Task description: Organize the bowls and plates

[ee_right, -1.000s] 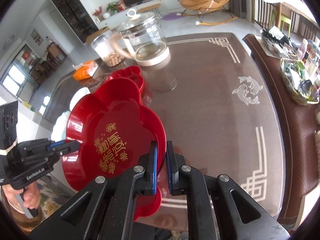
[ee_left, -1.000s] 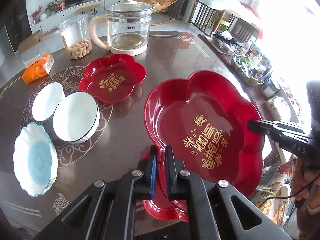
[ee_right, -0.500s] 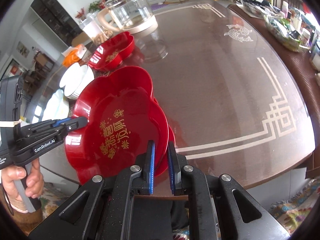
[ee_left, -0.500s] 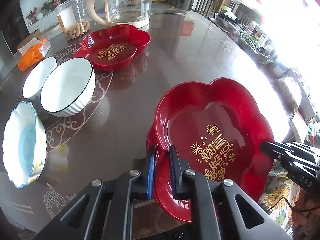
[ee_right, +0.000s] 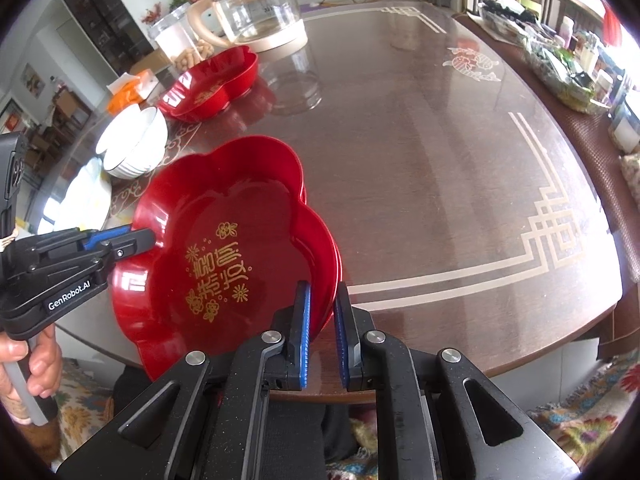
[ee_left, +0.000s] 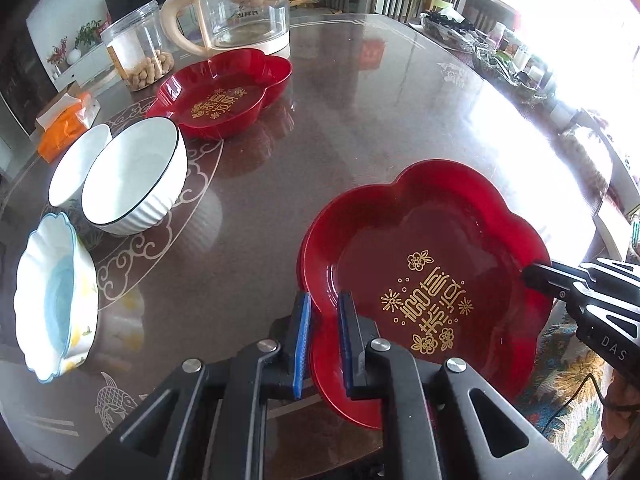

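Observation:
A large red flower-shaped plate (ee_left: 440, 216) (ee_right: 240, 208) with gold lettering lies nested on a second red plate (ee_left: 299, 256) (ee_right: 339, 256) at the table's near edge. Only a sliver of the lower plate's rim shows. My left gripper (ee_left: 324, 308) (ee_right: 140, 240) is shut on the top plate's left rim, with that rim between its blue pads. On the opposite rim my right gripper (ee_right: 322, 300) (ee_left: 532, 276) is shut in the same way. Both point steeply down.
On the brown table (ee_left: 360, 120) stand a smaller red plate (ee_left: 224, 92), two white bowls (ee_left: 132, 176), a scalloped white and blue dish (ee_left: 52, 300), a glass kettle (ee_left: 244, 8), a peanut jar (ee_left: 136, 52) and an orange tissue pack (ee_left: 64, 120).
Both grippers have come down with the red plate, which was tilted above the lower plate and now lies flat in it. The pads' spacing looks about the same.

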Demonstrator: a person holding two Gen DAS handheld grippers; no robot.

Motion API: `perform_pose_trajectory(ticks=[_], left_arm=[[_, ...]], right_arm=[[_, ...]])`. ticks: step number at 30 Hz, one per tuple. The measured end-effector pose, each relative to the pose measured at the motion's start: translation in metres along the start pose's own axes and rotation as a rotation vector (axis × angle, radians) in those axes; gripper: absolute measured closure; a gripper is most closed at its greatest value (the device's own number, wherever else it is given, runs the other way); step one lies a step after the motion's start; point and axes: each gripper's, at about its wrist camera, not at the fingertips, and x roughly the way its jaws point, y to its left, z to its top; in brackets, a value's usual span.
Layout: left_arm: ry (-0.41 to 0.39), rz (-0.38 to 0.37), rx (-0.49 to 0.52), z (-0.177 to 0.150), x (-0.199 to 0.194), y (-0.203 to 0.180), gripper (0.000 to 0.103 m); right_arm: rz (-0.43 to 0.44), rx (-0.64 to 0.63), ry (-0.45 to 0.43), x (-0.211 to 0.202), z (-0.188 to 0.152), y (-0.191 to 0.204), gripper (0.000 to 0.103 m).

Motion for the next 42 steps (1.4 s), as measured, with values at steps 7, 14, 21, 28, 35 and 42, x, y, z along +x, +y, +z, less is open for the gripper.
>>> perform_pose_trajectory(ticks=[7, 14, 21, 28, 35, 42], left_arm=[[-0.096, 0.003, -0.036, 0.005, -0.03, 0.009, 0.039], [-0.304, 0.022, -0.131, -0.028, -0.089, 0.039, 0.018], [-0.341, 0.03, -0.224, -0.104, -0.085, 0.051, 0.013], [-0.326, 0.064, -0.191, -0.135, -0.08, 0.06, 0.013], [-0.351, 0.094, -0.254, -0.153, -0.091, 0.081, 0.013], [-0.375, 0.103, -0.325, -0.159, -0.098, 0.103, 0.013]], right_arm=[[-0.045, -0.026, -0.043, -0.003, -0.001, 0.001, 0.076], [-0.102, 0.06, -0.277, -0.055, -0.014, -0.007, 0.039], [-0.228, 0.078, -0.571, -0.081, -0.072, 0.014, 0.03], [-0.156, -0.066, -0.52, -0.068, -0.072, 0.046, 0.03], [-0.074, -0.214, -0.378, -0.057, -0.089, 0.059, 0.03], [-0.002, -0.312, -0.201, -0.038, -0.117, 0.066, 0.03]])
